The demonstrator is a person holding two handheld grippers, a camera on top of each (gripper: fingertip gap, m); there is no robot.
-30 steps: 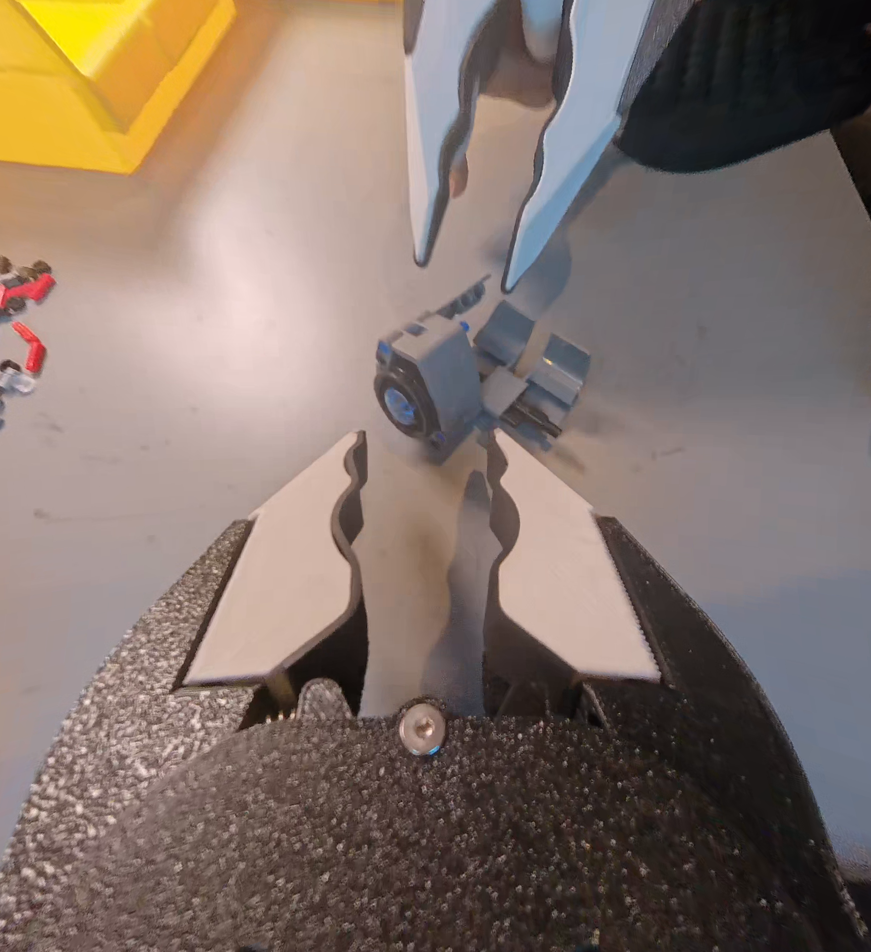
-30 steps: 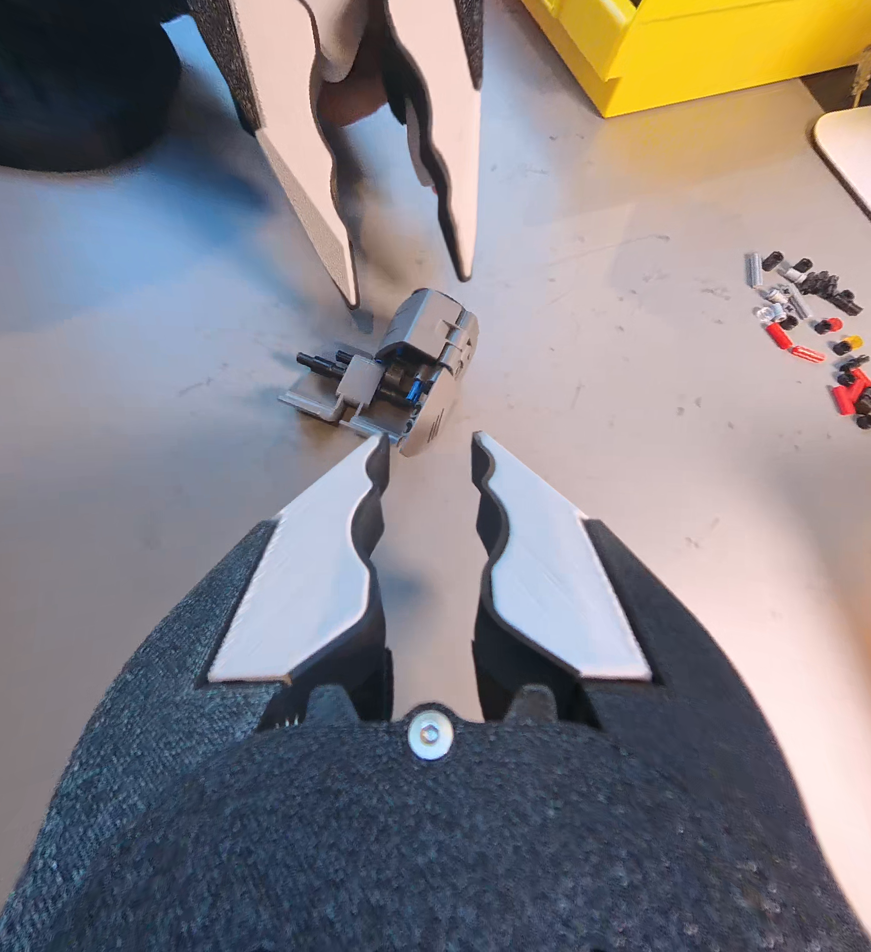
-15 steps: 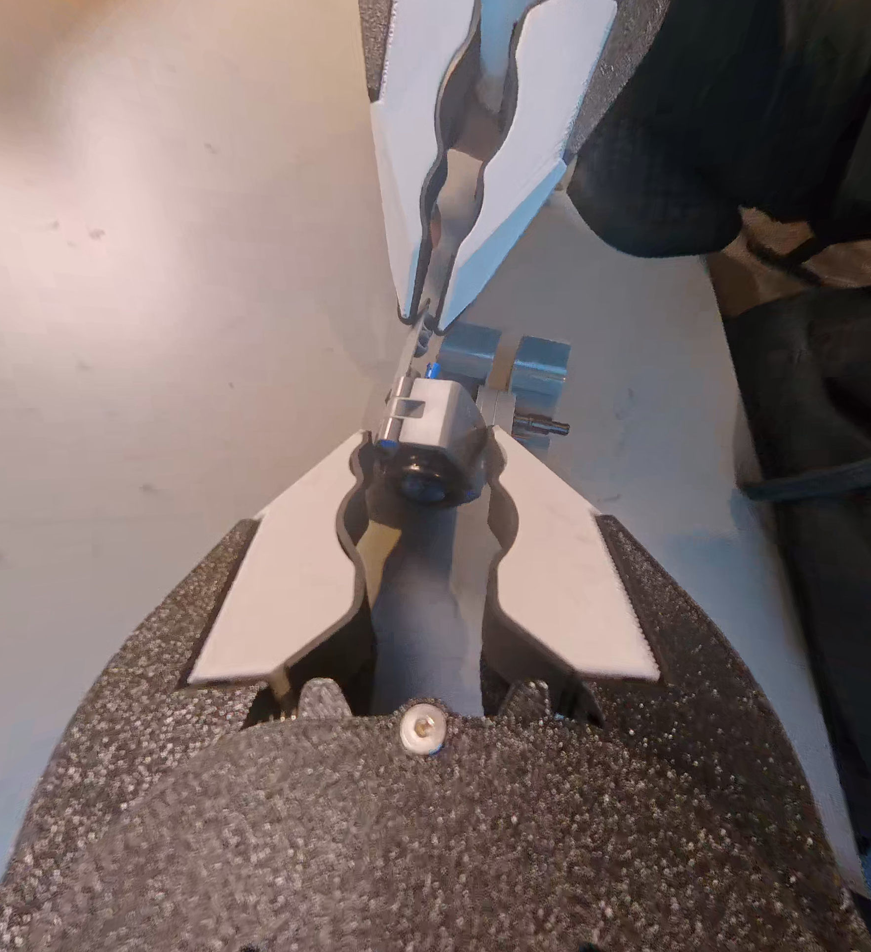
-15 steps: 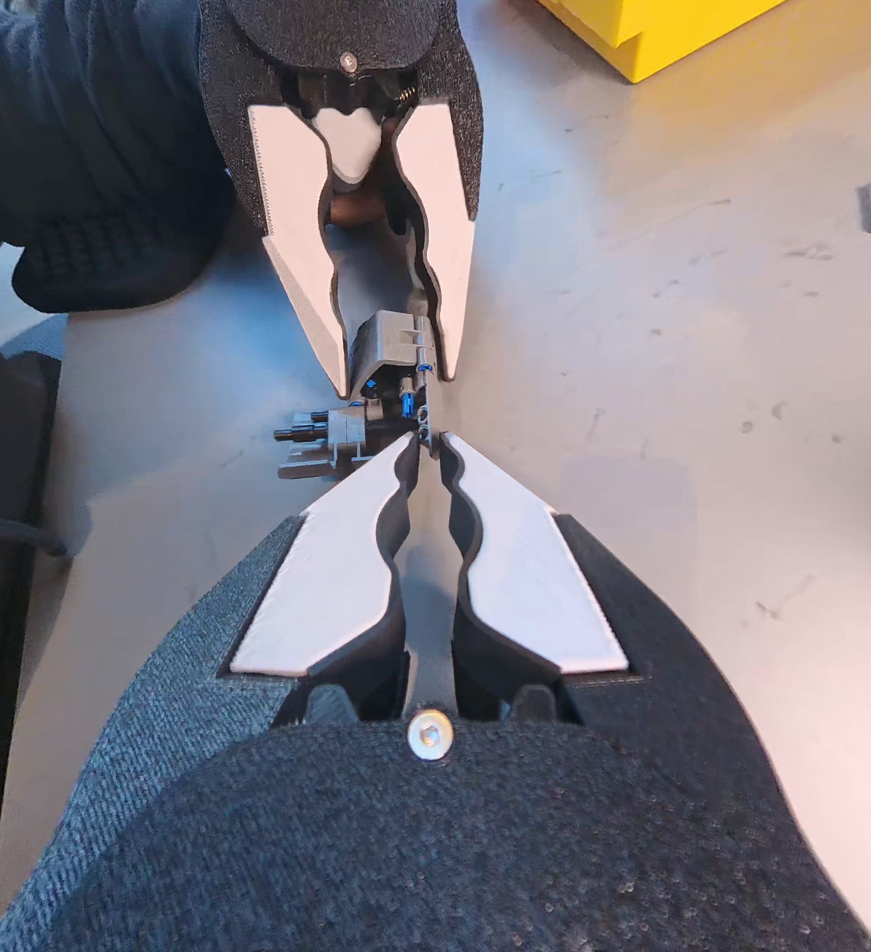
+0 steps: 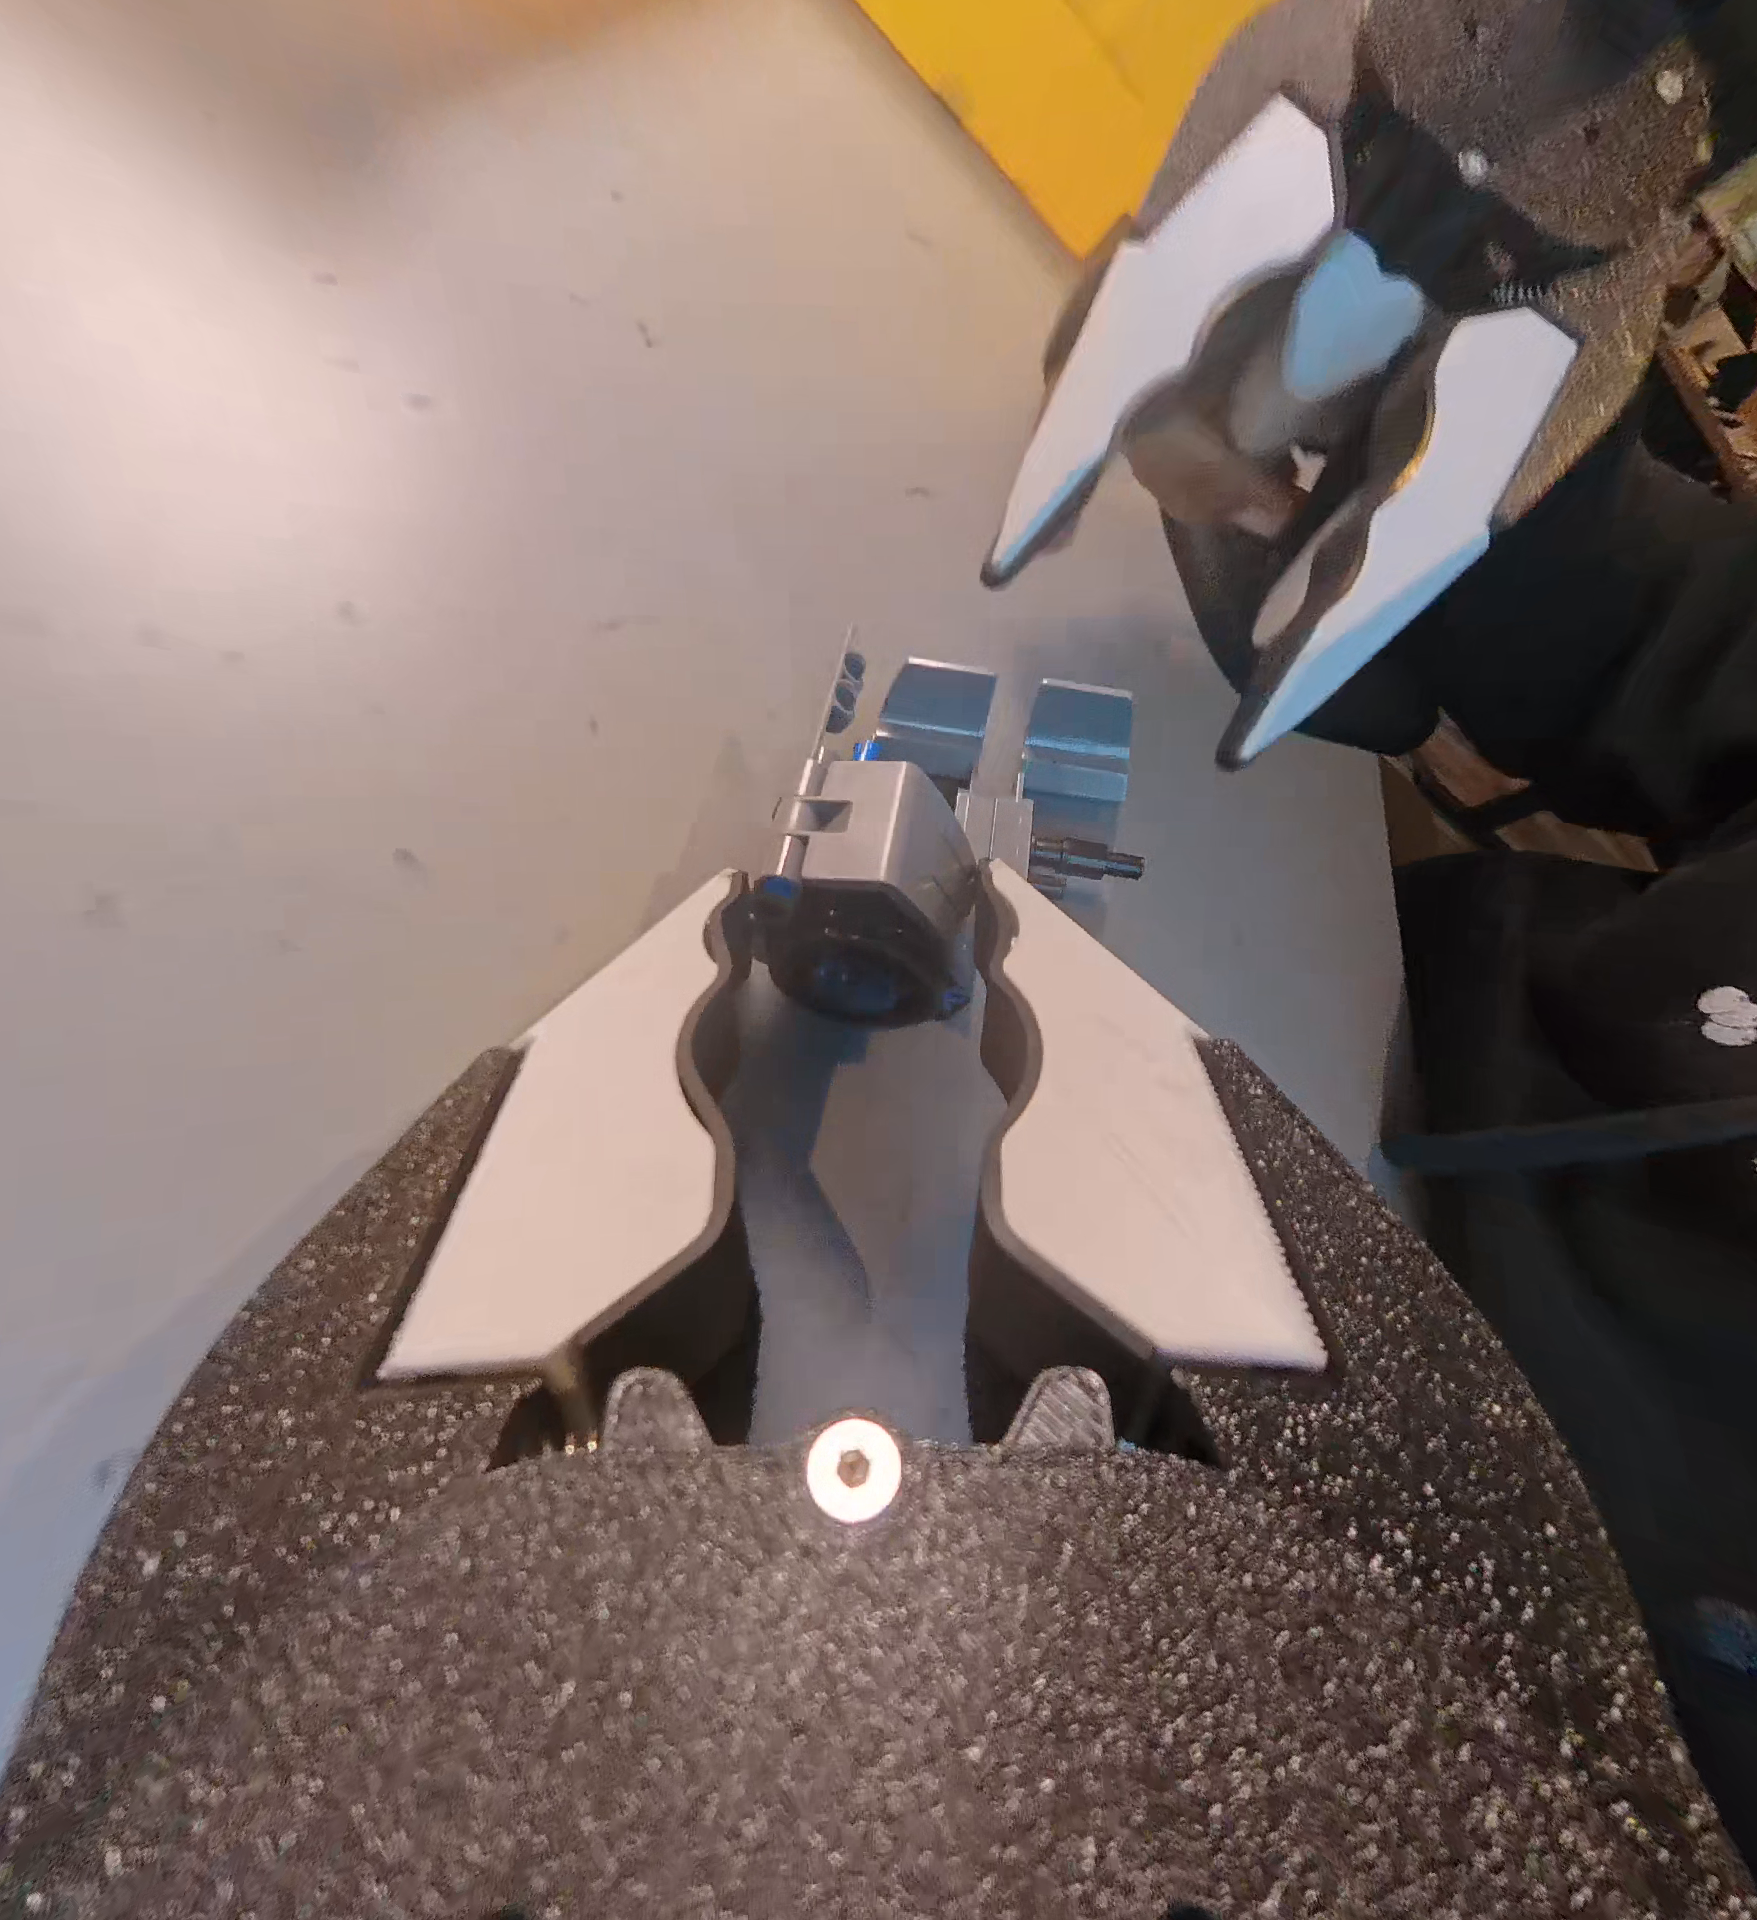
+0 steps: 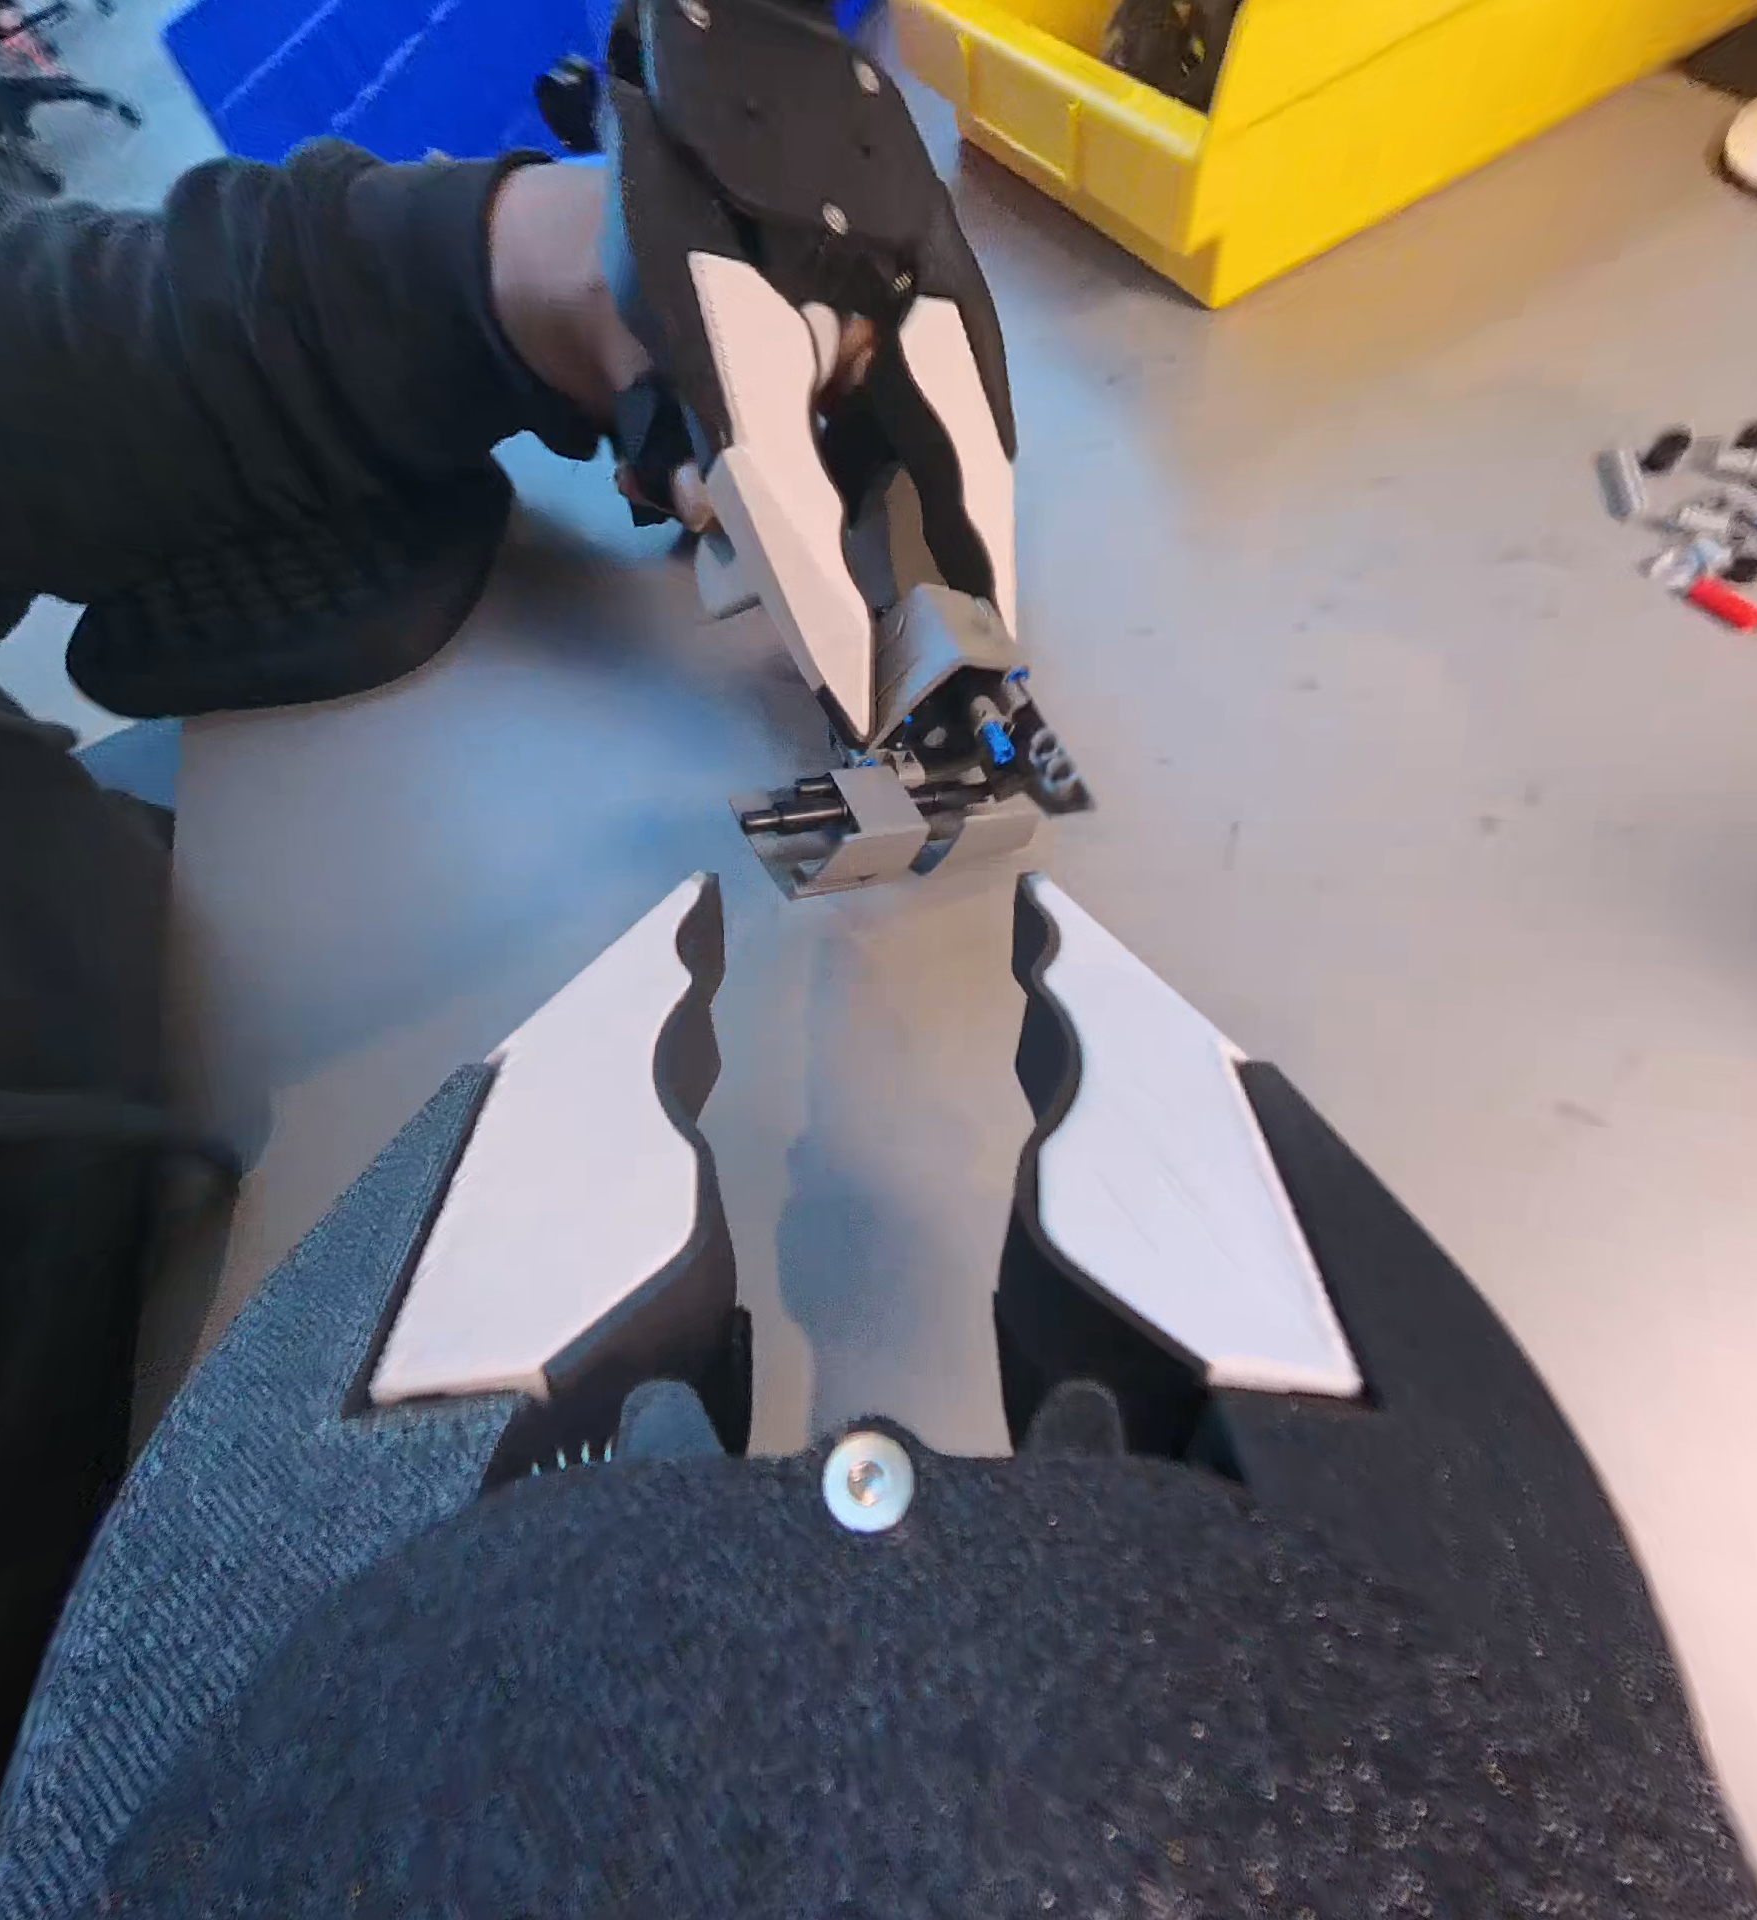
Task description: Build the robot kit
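Left tongs (image 5: 858, 894) are clamped on the grey block (image 5: 879, 847) of a small brick build (image 6: 905, 800), one fingertip (image 5: 723, 904) on each side of it; a dark round socket on the block faces back at me between the fingers. The build is tilted, block end lifted, its flat grey plates (image 5: 1009, 727) low against the table (image 5: 334, 623). A black pin (image 5: 1087, 860) sticks out of its side, and small blue pegs show on it.

Right tongs (image 6: 866, 894) are wide apart and hold nothing. Seen from the left wrist they hang above the build, clear of it; from their own camera the tips sit just short of the plates, not touching.

From the right wrist I see my left hand (image 6: 562, 281), in a black sleeve (image 6: 209, 343), gripping the left tongs' handle.

A yellow bin (image 6: 1269, 135) stands toward the table's far right corner, a blue bin (image 6: 386, 73) at the far edge behind my left hand. Loose black, grey and red bits (image 6: 1726, 509) lie scattered near the right edge, well apart from the build.

No writing on the build or bins can be made out. Dark cloth off the table's edge carries pale marks too blurred for me to read.
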